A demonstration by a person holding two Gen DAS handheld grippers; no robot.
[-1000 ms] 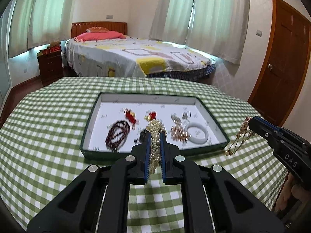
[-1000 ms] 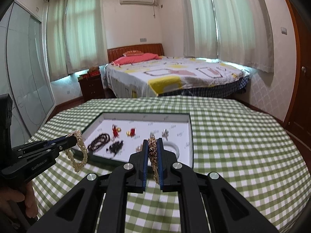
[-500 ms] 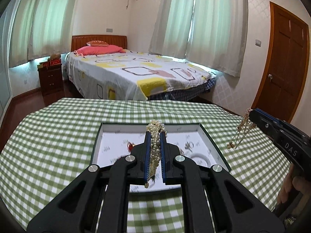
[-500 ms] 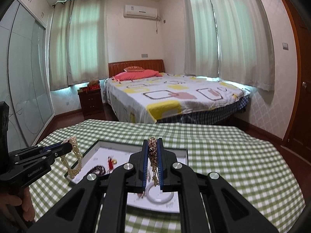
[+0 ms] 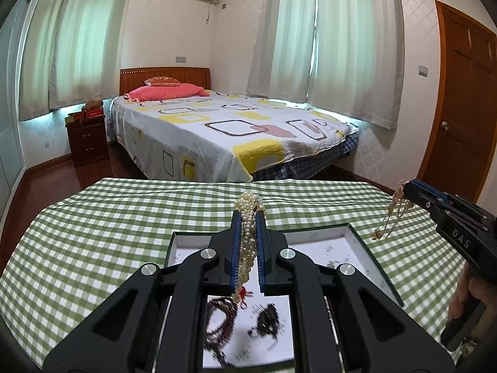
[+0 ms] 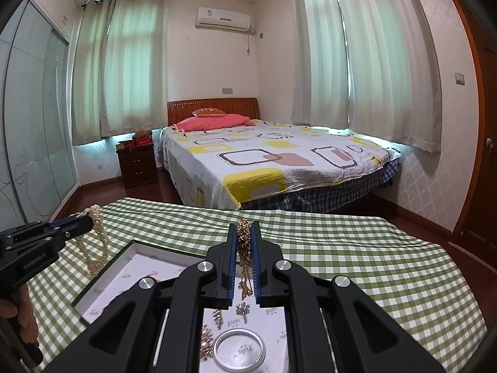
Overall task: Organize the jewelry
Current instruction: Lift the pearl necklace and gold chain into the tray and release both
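My left gripper (image 5: 249, 214) is shut on a pearl necklace (image 5: 247, 239) that dangles between its pads above the green-edged white tray (image 5: 357, 236). In the right wrist view the same left gripper (image 6: 88, 222) holds the pearl necklace (image 6: 96, 248) over the tray's left rim (image 6: 102, 275). My right gripper (image 6: 245, 228) is shut on a gold chain (image 6: 244, 258); it also shows at the right in the left wrist view (image 5: 407, 188) with the gold chain (image 5: 389, 214) hanging free. A dark bead bracelet (image 5: 219, 320), a black tangle (image 5: 268, 320) and a white bangle (image 6: 238, 349) lie in the tray.
The tray sits on a table with a green checked cloth (image 5: 93, 242). A small gold piece (image 6: 205, 345) and a silver charm (image 6: 243, 307) lie by the bangle. A person's hand (image 5: 466, 295) grips the right tool's handle. Beyond the table stand a bed (image 5: 230, 130) and a nightstand (image 5: 88, 140).
Both grippers have lifted and drawn back from the tray with their jewellery; the tray has slid low in both views and more of the bedroom shows.
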